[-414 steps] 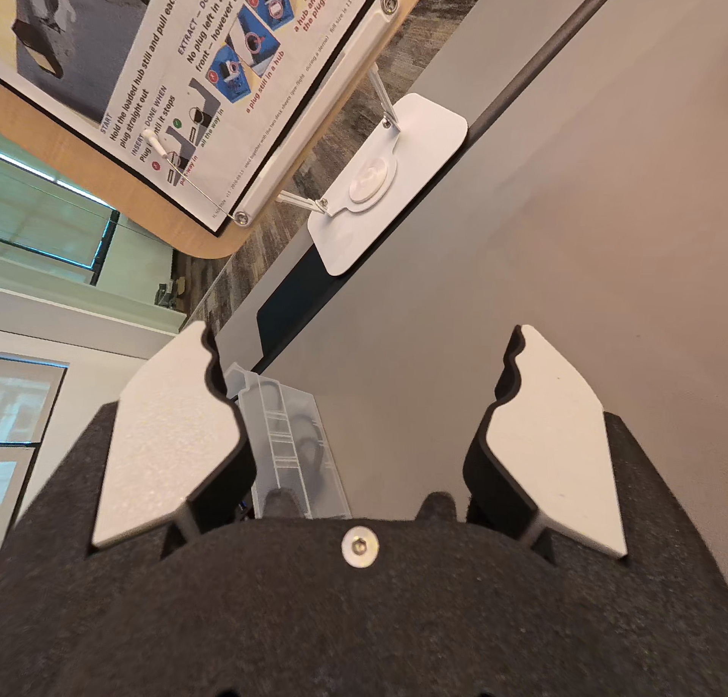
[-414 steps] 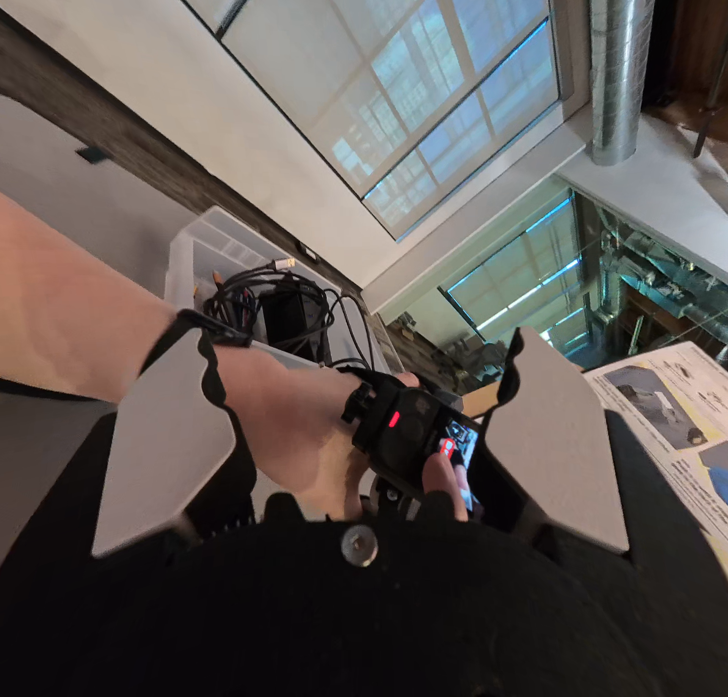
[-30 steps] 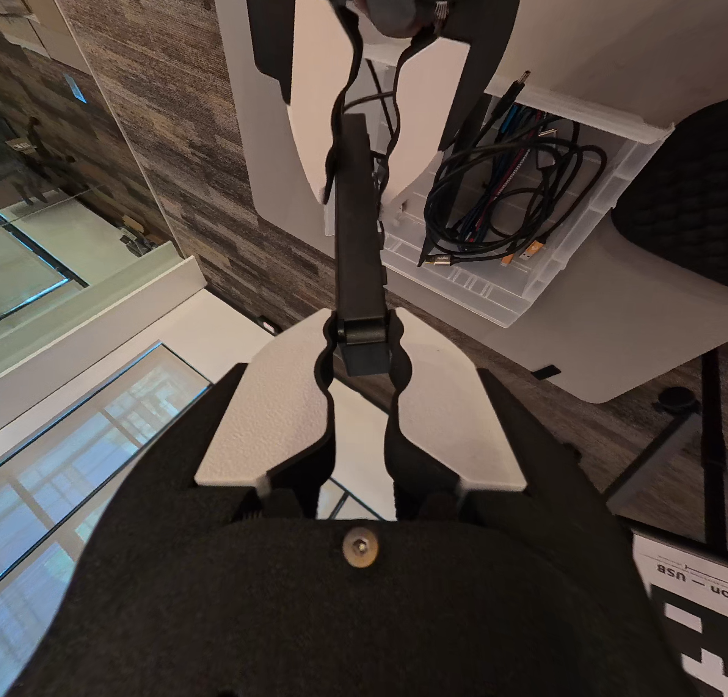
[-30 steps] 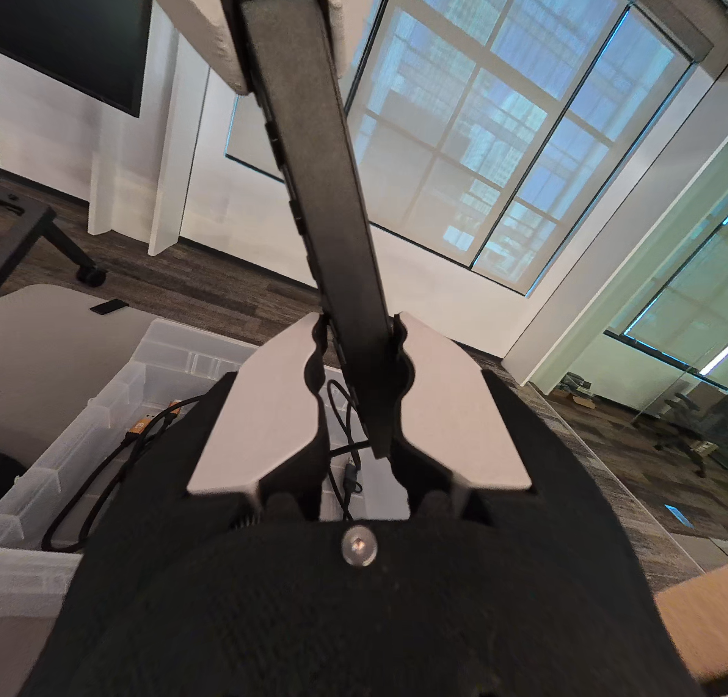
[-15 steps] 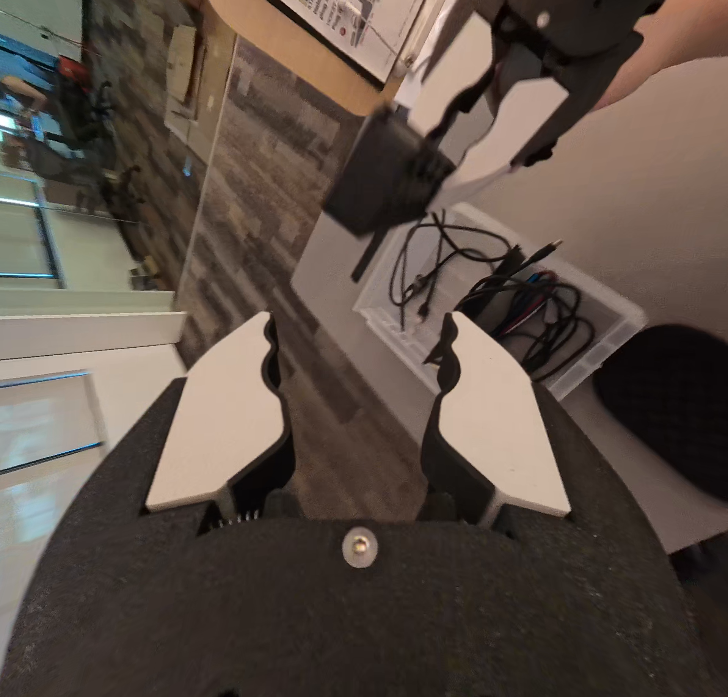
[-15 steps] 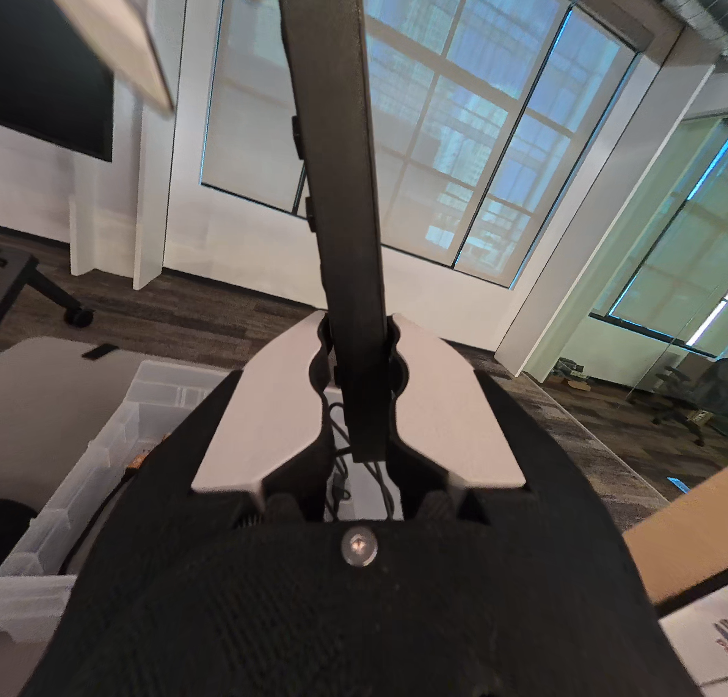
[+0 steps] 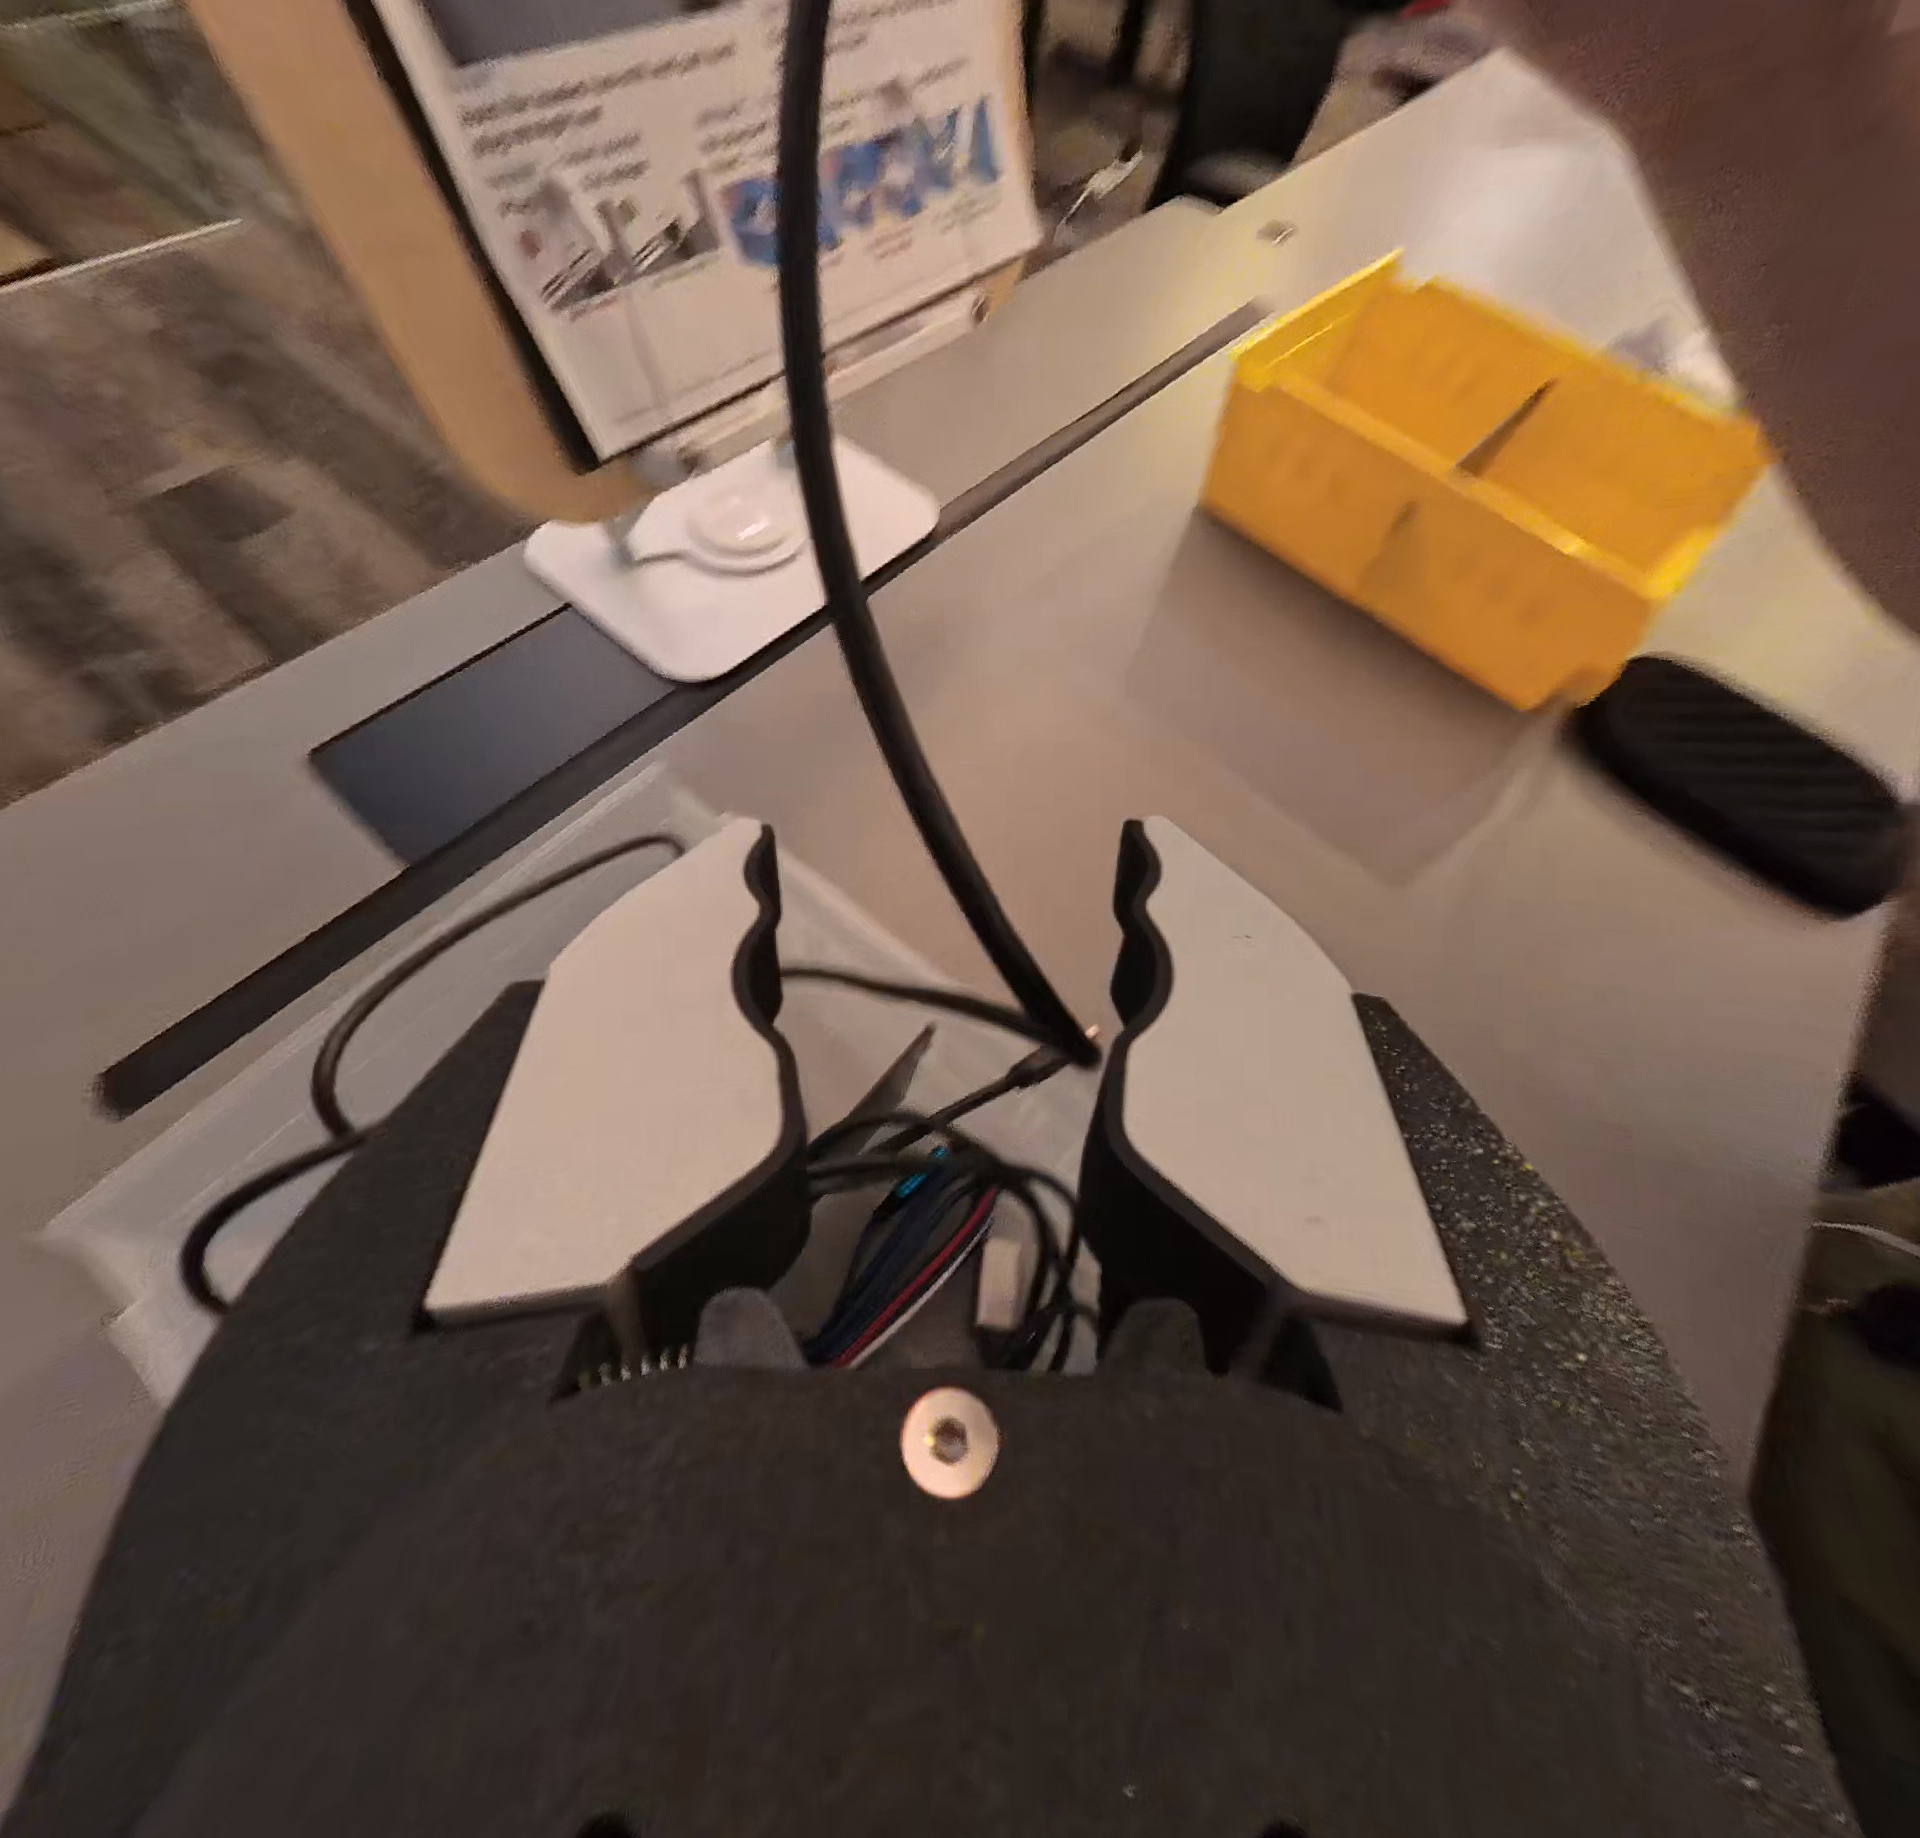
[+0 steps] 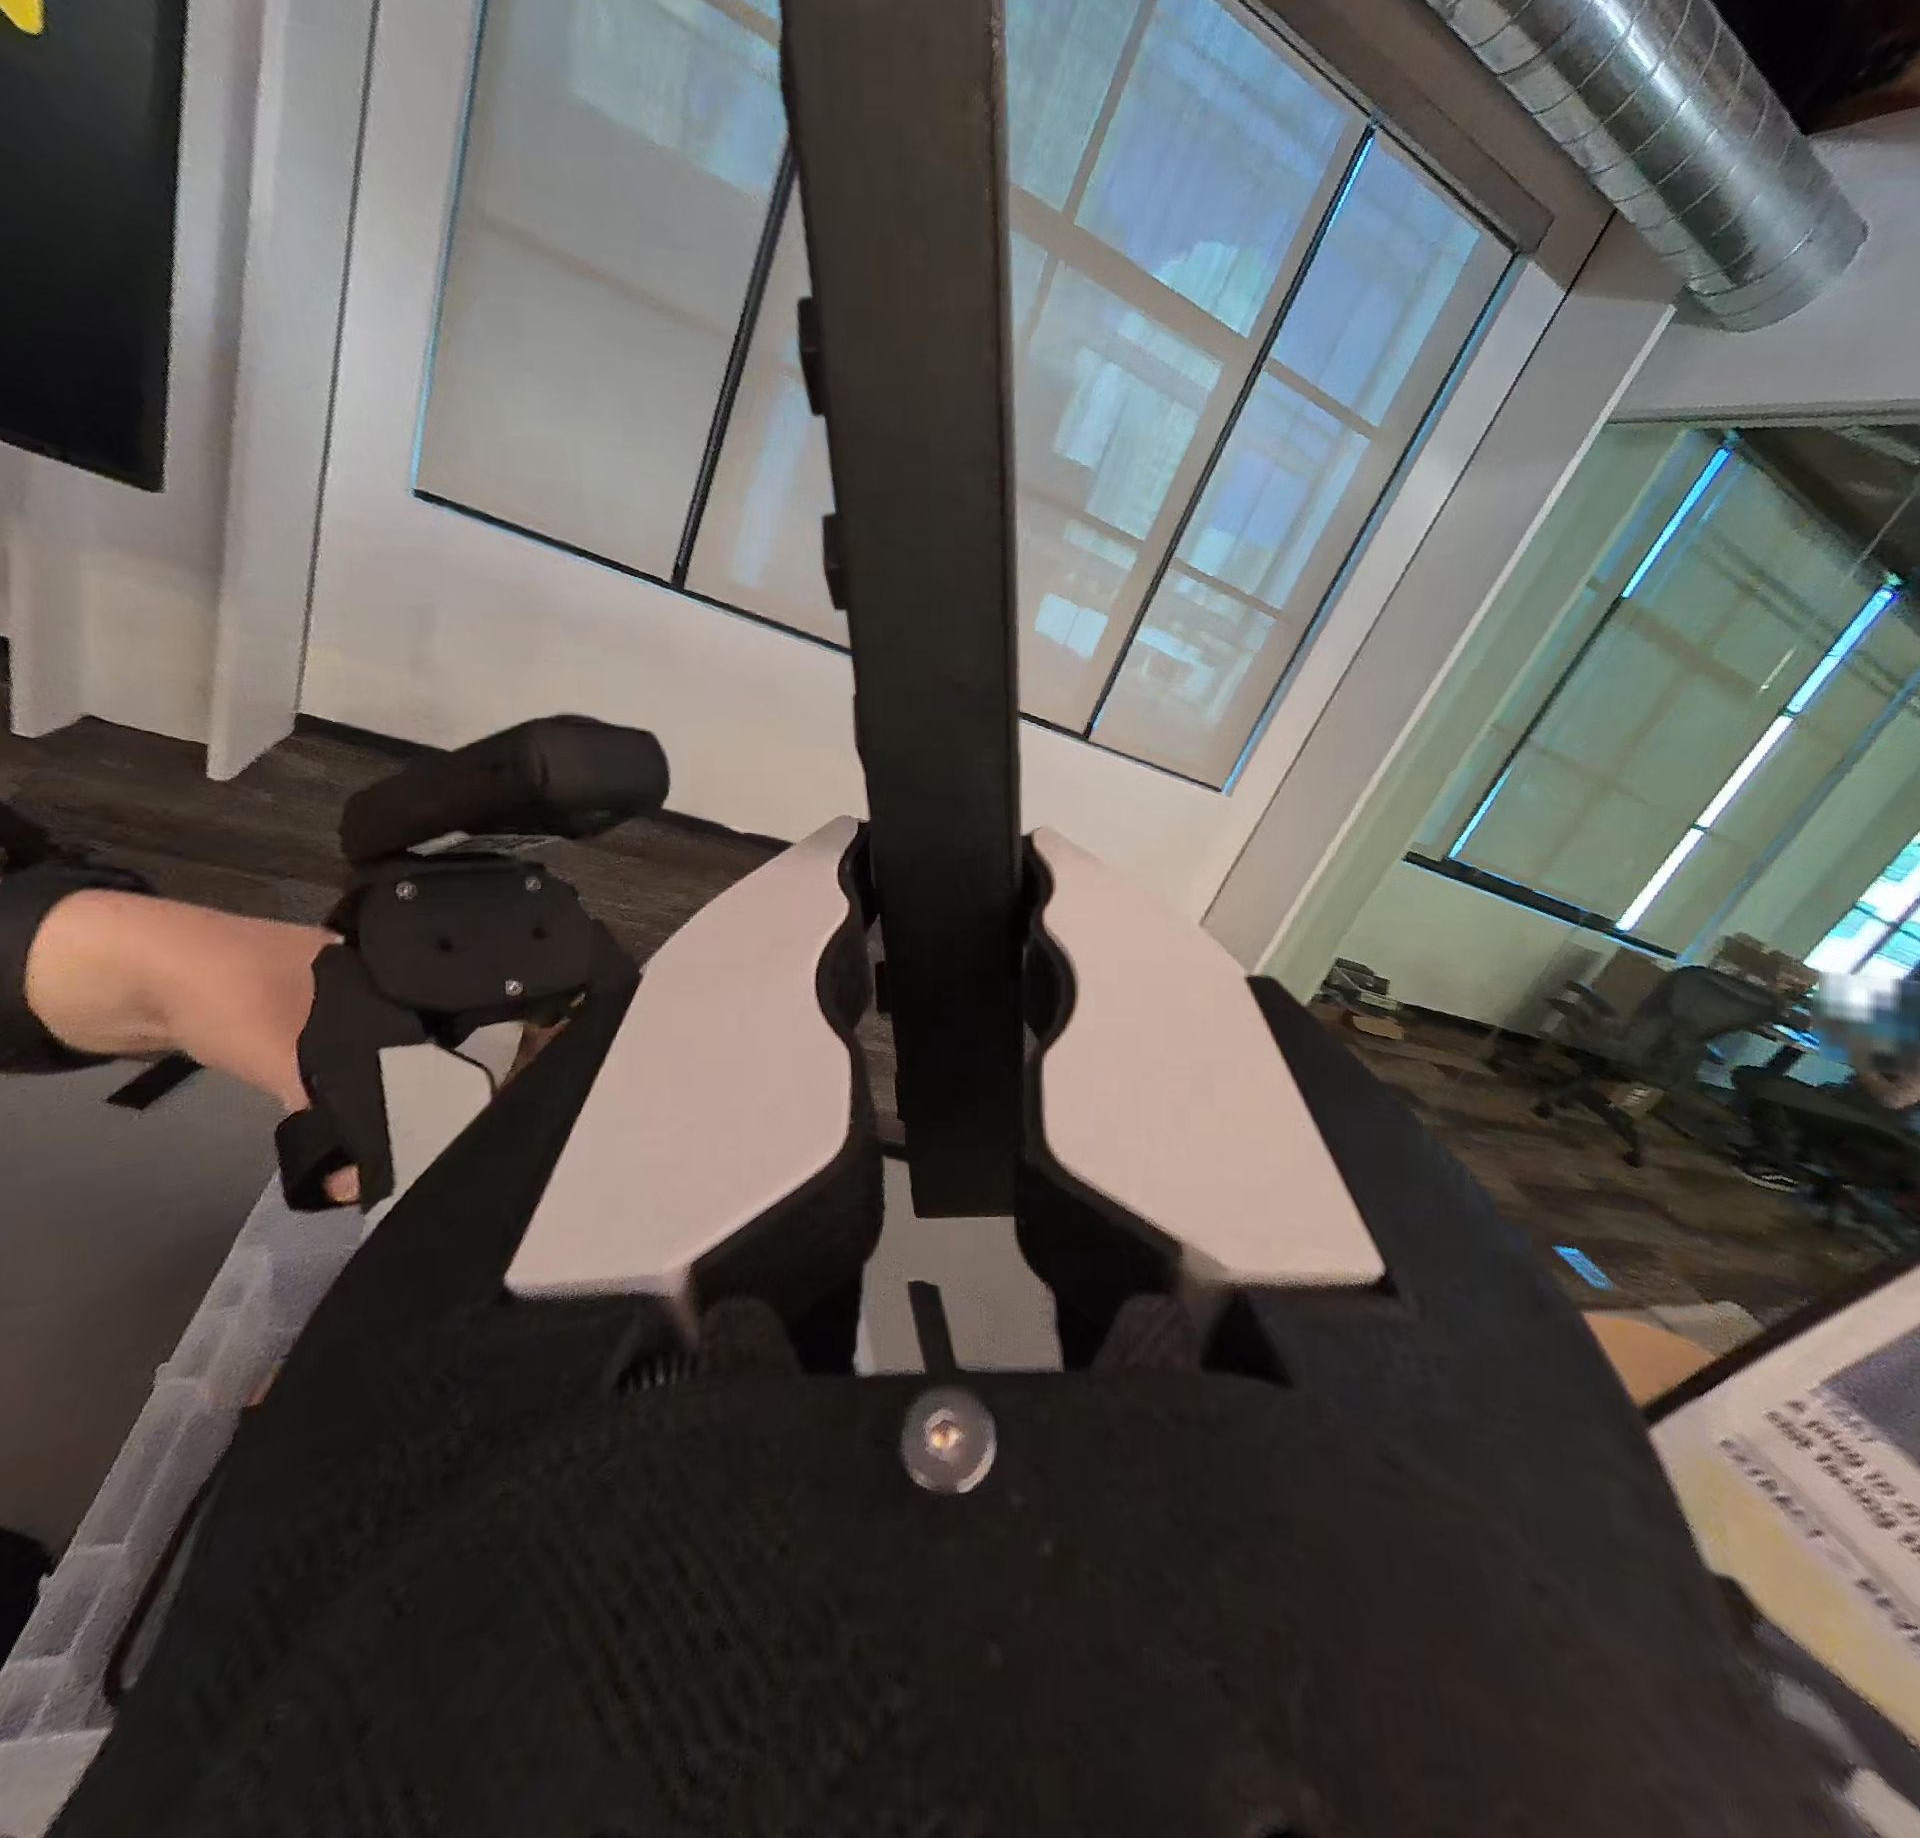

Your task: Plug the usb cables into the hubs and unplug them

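My right gripper (image 8: 943,858) is shut on a long black USB hub (image 8: 899,417) that stands up from its jaws. My left gripper (image 7: 943,843) is open and empty, pointing down over a clear plastic bin (image 7: 135,1206) of tangled USB cables (image 7: 914,1186). A black cable (image 7: 821,500) hangs from above and its end drops between the left fingers into the bin. The left gripper's body and a person's hand show at the left of the right wrist view (image 8: 468,936). The hub's ports are mostly hidden.
A yellow divided bin (image 7: 1475,479) sits on the grey table (image 7: 1039,666) at the right, with a black padded object (image 7: 1745,801) beside it. An instruction sheet on a white stand (image 7: 727,541) is at the table's far edge. A person's arm (image 7: 1714,126) crosses the upper right. The tips of one gripper are about 20 cm away from the tips of the other.
My left gripper let go of the hub, opened, and swung down over the cable bin. My right gripper keeps its hold on the hub, now more upright.
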Action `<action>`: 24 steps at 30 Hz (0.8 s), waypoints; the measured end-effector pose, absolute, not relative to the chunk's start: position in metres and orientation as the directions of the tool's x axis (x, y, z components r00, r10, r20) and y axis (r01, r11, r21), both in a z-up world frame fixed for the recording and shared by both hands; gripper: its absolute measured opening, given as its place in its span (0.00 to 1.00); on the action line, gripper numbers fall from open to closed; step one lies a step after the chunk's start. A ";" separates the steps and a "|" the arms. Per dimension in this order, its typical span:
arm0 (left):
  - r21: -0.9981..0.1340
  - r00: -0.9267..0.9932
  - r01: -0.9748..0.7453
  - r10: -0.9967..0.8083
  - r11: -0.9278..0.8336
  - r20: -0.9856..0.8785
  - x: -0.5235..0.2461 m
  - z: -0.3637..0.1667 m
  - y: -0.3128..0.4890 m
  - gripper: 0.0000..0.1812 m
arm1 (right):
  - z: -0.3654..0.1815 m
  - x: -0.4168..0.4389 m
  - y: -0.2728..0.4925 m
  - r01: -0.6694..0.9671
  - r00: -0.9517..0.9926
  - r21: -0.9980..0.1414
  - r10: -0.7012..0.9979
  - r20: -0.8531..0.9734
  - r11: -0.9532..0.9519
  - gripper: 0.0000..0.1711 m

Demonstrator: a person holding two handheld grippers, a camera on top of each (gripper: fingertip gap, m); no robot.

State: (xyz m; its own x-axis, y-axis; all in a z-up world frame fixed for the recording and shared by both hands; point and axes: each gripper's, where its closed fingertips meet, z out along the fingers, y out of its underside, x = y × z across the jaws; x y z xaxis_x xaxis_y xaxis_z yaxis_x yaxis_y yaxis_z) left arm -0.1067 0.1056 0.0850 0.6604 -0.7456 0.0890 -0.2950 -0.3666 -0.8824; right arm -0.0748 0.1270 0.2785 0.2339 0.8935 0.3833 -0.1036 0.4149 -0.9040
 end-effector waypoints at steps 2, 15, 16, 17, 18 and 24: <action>-0.906 0.633 -0.255 -0.766 -0.339 0.109 -0.098 0.096 0.104 0.33 | 0.292 -0.074 0.126 -0.089 0.257 -0.896 0.880 0.401 0.434 0.15; -0.950 0.622 -0.262 -0.783 -0.170 -0.031 -0.076 0.101 0.111 0.32 | 0.368 -0.012 0.139 -0.055 0.452 -0.887 0.804 0.387 0.459 0.15; -0.948 0.616 -0.284 -0.785 -0.142 -0.067 -0.070 0.101 0.112 0.35 | 0.372 -0.007 0.138 -0.052 0.458 -0.887 0.801 0.386 0.458 0.15; -0.941 0.592 -0.319 -0.799 -0.111 -0.107 -0.062 0.099 0.110 0.35 | 0.375 -0.003 0.138 -0.050 0.464 -0.889 0.799 0.382 0.455 0.15; -0.928 0.560 -0.361 -0.817 -0.088 -0.140 -0.054 0.094 0.107 0.33 | 0.379 0.001 0.138 -0.046 0.473 -0.891 0.795 0.379 0.452 0.15; -0.767 0.515 -0.640 -0.769 -0.049 -0.380 -0.051 0.055 0.121 0.28 | 0.398 0.024 0.136 -0.015 0.516 -0.890 0.766 0.384 0.456 0.15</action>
State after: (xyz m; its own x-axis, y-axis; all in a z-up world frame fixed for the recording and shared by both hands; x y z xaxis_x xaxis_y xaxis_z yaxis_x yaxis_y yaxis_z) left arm -0.0510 0.1209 0.0553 0.5147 -0.7687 -0.3797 -0.6396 -0.0493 -0.7671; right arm 0.0240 0.1364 0.3982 0.5159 0.7658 0.3839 -0.0152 0.4562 -0.8897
